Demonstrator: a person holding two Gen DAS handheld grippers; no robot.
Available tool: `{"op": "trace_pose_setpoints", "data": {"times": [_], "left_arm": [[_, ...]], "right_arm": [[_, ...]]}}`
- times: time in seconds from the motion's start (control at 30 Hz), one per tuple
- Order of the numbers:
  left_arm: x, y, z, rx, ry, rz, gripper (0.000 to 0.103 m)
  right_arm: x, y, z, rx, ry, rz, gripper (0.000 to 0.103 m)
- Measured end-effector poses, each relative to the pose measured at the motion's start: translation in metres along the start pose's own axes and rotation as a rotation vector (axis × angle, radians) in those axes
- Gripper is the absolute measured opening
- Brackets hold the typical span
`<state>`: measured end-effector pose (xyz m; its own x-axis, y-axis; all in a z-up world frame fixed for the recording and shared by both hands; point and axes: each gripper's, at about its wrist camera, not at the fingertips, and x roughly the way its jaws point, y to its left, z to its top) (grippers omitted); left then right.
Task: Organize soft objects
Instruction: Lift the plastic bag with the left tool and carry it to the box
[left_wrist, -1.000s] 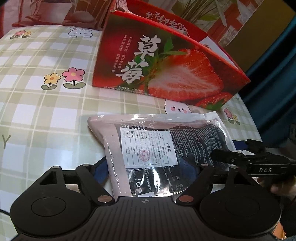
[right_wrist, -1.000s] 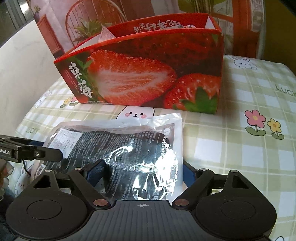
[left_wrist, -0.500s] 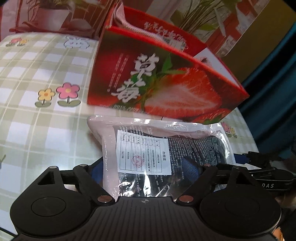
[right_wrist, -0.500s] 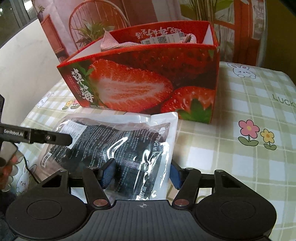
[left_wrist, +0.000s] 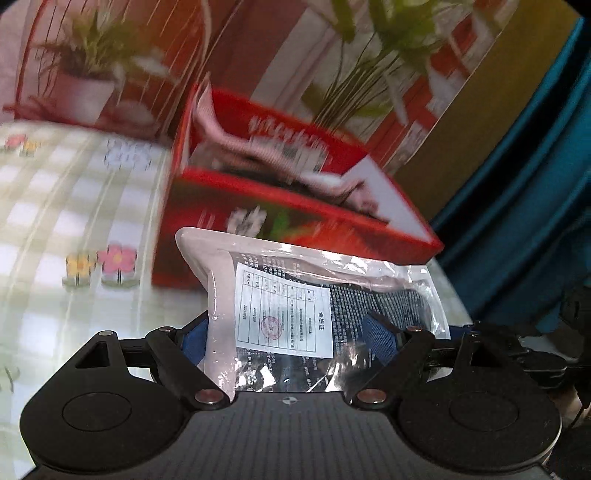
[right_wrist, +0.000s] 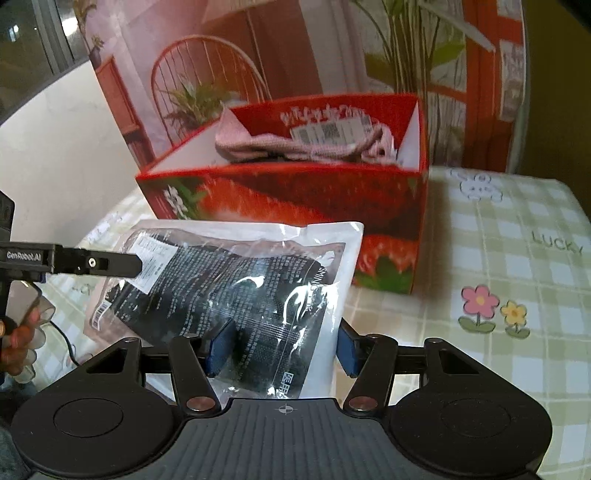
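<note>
A clear plastic package (left_wrist: 332, 295) with dark fabric and a white label hangs above the table, carried from two sides. My left gripper (left_wrist: 288, 336) grips its labelled end, blue pads against the bag. My right gripper (right_wrist: 282, 349) holds the other end of the package (right_wrist: 240, 280), its jaws closing with the bag pressed between the pads. One left finger (right_wrist: 92, 262) shows at the bag's far side. Just behind stands the open red strawberry box (right_wrist: 295, 192), holding a pink knitted item (right_wrist: 277, 147) with a tag.
The table wears a green-checked cloth (right_wrist: 517, 258) with flower and bunny prints. A printed backdrop of plants and a chair rises behind the box (left_wrist: 295, 206). A blue curtain (left_wrist: 535, 184) hangs at the right. A person's hand (right_wrist: 18, 339) shows at the left edge.
Both grippers rose with the package, lifting it off the cloth toward the box. The right jaws narrowed onto the bag. The box's inside has come into view.
</note>
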<state>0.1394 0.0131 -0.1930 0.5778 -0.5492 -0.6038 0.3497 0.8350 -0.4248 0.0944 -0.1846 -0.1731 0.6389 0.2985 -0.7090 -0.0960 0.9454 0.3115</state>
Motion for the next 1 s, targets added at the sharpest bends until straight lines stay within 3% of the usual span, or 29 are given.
{"op": "trace_pose_setpoints", "data": {"times": [0.27, 0.6, 1.0], "left_arm": [[-0.018, -0.012, 0.025, 0.045, -0.085, -0.033, 0.085], [-0.025, -0.029, 0.065, 0.121, -0.177, -0.060, 0.085], [-0.005, -0.032, 0.126, 0.174, -0.270, -0.040, 0.082]], "right_arm": [[-0.024, 0.007, 0.020, -0.022, -0.078, 0.006, 0.047], [-0.046, 0.007, 0.054, -0.059, -0.169, 0.000, 0.047], [-0.030, -0.008, 0.111, -0.102, -0.246, -0.048, 0.047]]}}
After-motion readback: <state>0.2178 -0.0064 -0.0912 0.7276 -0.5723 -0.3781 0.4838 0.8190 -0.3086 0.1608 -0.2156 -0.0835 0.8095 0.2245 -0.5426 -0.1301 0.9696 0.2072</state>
